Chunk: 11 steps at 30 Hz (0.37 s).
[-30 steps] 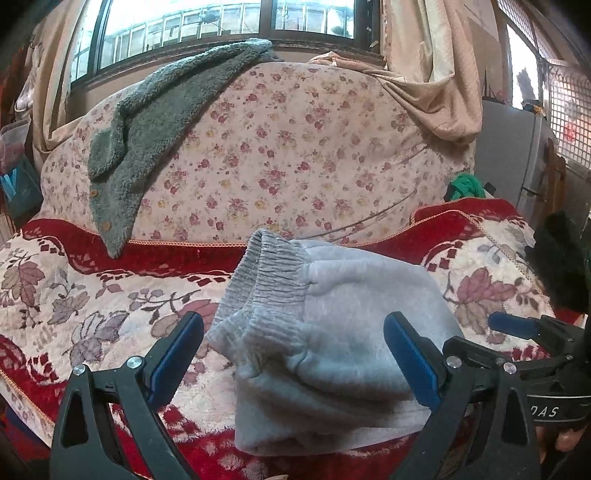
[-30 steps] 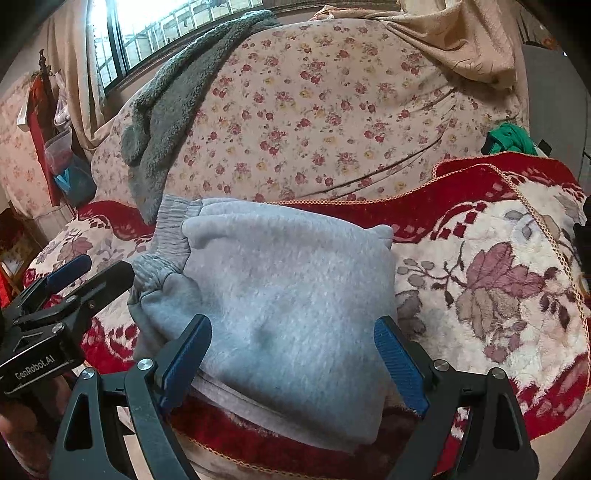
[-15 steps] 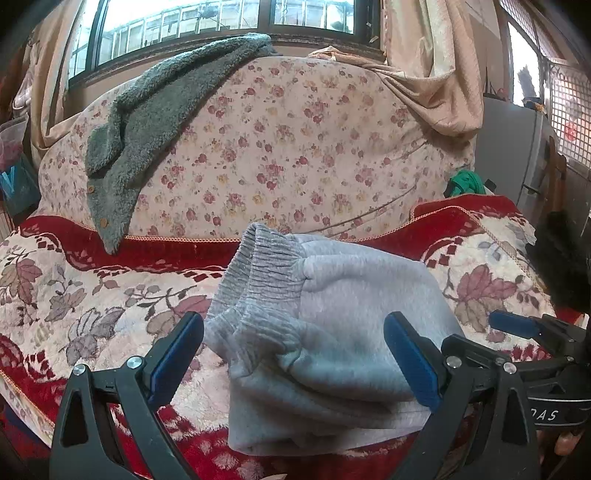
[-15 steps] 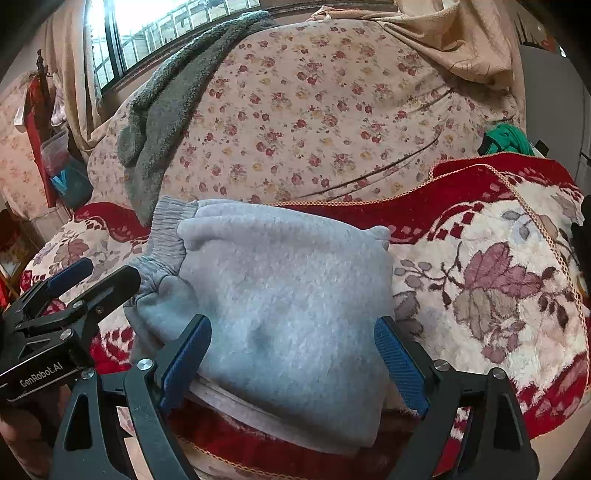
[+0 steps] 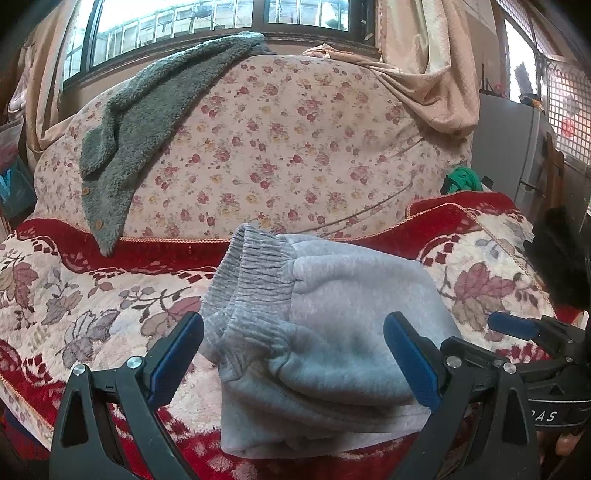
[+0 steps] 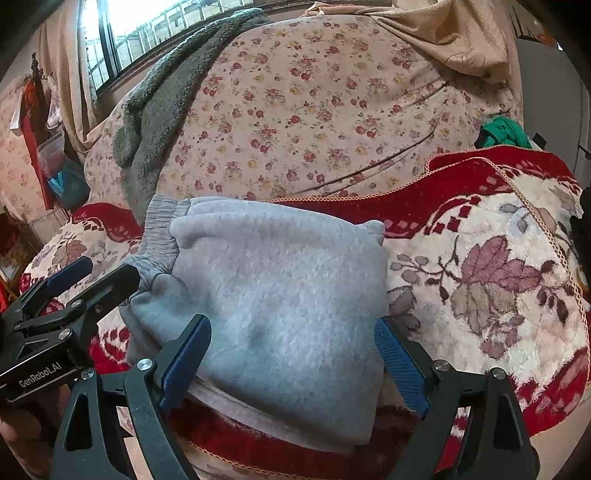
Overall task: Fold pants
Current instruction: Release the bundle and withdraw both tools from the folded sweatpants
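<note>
A: Where are the grey pants (image 5: 332,332)?

B: Folded into a thick bundle on the red floral blanket (image 5: 74,295) that covers the sofa seat. The ribbed waistband (image 5: 255,273) is bunched along the bundle's left edge, and the folded edge faces the sofa back (image 5: 277,147).

A: And the left gripper (image 5: 293,354)?

B: Its 2 blue-padded fingers (image 5: 177,350) are spread wide, 1 on each side of the bundle's near-left corner. They grip nothing. In the right wrist view, this same gripper (image 6: 70,273) sits just left of the pants beside the waistband.

A: The right gripper (image 6: 293,356)?

B: Also spread wide, its jaws straddling the near edge of the pants (image 6: 277,295). I cannot tell whether its pads touch the cloth, but the fabric isn't pinched. From the left wrist view, that gripper (image 5: 524,328) shows just right of the bundle.

A: Anything else around the pants?

B: A fuzzy grey-green cardigan (image 5: 140,122) is draped over the sofa back, up and left of the pants. A green cloth (image 5: 461,179) lies at the sofa's far right end, behind the blanket's raised edge. A beige curtain (image 5: 424,74) hangs above that, beside the window (image 5: 221,18).
</note>
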Available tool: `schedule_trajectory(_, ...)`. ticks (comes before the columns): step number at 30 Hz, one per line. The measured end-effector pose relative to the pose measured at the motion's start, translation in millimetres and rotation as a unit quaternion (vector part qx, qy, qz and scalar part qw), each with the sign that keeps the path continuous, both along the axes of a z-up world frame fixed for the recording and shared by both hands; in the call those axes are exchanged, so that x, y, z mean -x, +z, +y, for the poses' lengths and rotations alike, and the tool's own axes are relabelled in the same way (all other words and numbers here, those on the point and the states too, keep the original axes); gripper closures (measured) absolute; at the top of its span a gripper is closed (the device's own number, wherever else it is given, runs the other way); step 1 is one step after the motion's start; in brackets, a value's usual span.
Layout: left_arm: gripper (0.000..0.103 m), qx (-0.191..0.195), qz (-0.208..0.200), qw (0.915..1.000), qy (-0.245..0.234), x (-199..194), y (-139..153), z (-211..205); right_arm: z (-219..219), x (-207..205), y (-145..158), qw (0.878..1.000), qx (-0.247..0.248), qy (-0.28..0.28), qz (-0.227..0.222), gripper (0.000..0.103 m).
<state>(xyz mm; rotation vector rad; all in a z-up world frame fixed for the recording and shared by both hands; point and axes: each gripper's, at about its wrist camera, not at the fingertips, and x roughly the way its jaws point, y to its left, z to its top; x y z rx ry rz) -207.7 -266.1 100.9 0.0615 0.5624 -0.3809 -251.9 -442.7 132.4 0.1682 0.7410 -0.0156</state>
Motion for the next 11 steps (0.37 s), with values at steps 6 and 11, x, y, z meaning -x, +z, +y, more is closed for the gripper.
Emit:
schedule_trajectory(6,0.005,-0.01,-0.013,0.9998,-0.007,0.2,-0.1,-7.1,-4.9,0.3,-1.0,1.0,-0.002,-0.006,0.003,0.01)
schedule_trajectory(11,0.005,-0.011,-0.02,0.9996,-0.018,-1.3,-0.4,-10.2,-8.3,1.5,-0.2,1.0,-0.002,-0.014,0.005,0.01)
